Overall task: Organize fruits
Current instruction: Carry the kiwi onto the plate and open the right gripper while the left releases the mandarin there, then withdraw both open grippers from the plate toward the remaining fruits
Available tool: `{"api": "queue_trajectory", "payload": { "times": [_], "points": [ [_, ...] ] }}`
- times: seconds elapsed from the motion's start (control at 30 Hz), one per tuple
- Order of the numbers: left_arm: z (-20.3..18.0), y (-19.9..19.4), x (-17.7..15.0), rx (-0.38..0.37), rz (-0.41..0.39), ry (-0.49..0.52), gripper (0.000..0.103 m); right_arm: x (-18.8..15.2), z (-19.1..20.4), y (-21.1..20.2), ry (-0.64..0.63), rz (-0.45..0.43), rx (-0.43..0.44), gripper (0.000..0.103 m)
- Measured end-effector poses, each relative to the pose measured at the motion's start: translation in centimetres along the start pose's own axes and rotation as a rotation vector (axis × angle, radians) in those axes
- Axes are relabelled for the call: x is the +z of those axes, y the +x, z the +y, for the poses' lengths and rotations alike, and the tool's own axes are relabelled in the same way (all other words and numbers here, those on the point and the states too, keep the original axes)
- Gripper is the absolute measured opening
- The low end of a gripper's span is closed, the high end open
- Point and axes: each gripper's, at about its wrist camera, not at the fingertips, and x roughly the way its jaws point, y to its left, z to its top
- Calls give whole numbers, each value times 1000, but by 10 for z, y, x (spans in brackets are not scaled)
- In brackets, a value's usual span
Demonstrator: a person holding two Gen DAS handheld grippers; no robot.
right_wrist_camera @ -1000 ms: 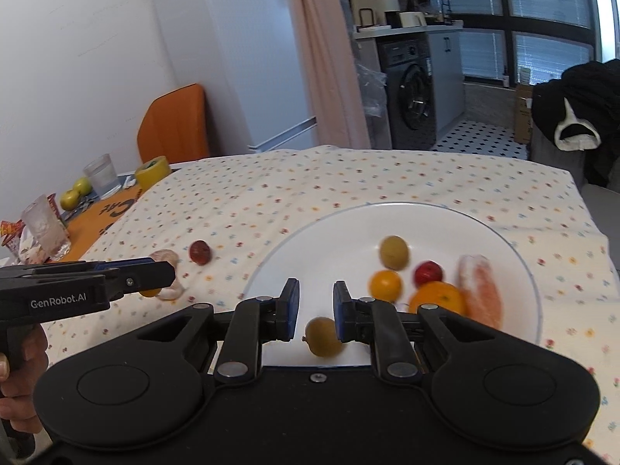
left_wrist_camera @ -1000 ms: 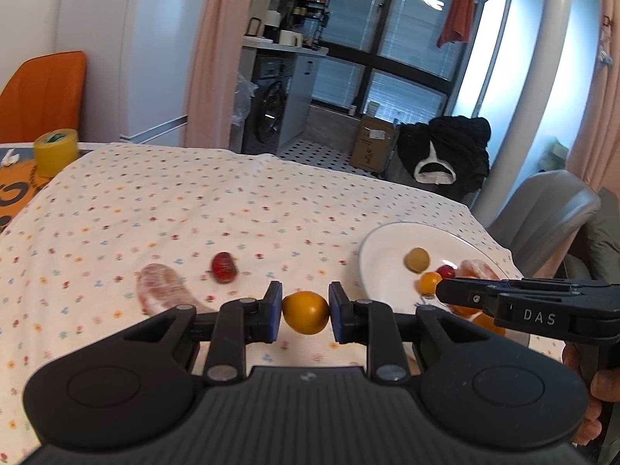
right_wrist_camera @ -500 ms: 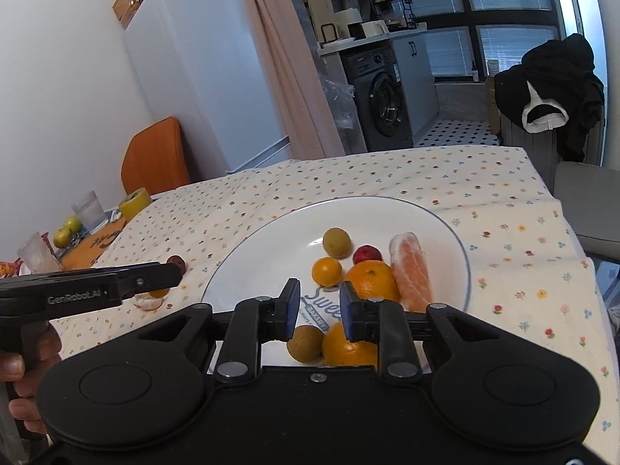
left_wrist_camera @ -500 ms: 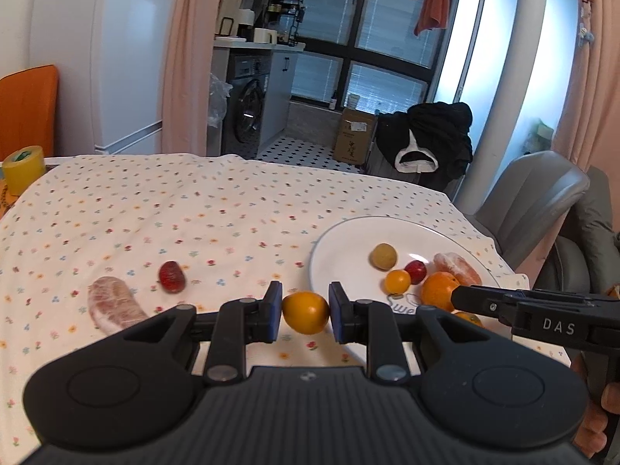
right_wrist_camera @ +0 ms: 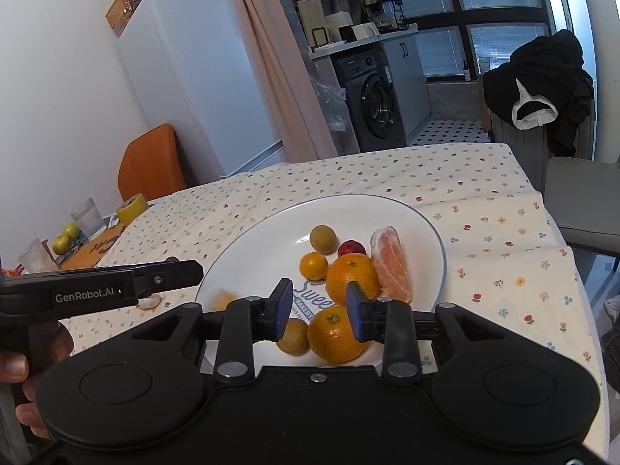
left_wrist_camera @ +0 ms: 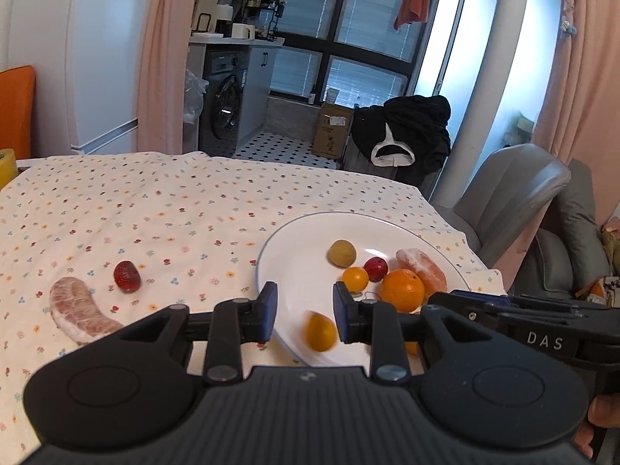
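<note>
- Left gripper (left_wrist_camera: pixel 304 316) jaws spread, gripping nothing; a small orange fruit (left_wrist_camera: pixel 320 331) (blurred, light, round, likely to roll) sits between them.
- Right gripper (right_wrist_camera: pixel 318 312) jaws also parted, empty.
- Strawberry (left_wrist_camera: pixel 126 275), left of the left jaws, looks soft: pinch its sides gently.

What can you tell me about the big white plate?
The white plate is round, glossy like ceramic, with a thin dark rim line and printed lettering partly hidden by fruit. It lies flat on the flowery tablecloth. It holds two oranges, a peeled citrus segment, small round fruits and a red berry. Both grippers hover open over its near edge; none touches it.
</note>
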Motion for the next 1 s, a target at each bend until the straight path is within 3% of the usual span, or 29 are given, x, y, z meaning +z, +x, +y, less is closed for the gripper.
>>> {"api": "queue_trajectory", "payload": {
  "times": [0.53, 1.0],
  "points": [
    [48, -31, 0, 108, -33, -65, 61, 8, 34, 8, -49, 1, 49, 34],
    [93, -48, -6, 192, -43, -132, 69, 13, 76, 26, -112, 21, 93, 41]
  ]
}}
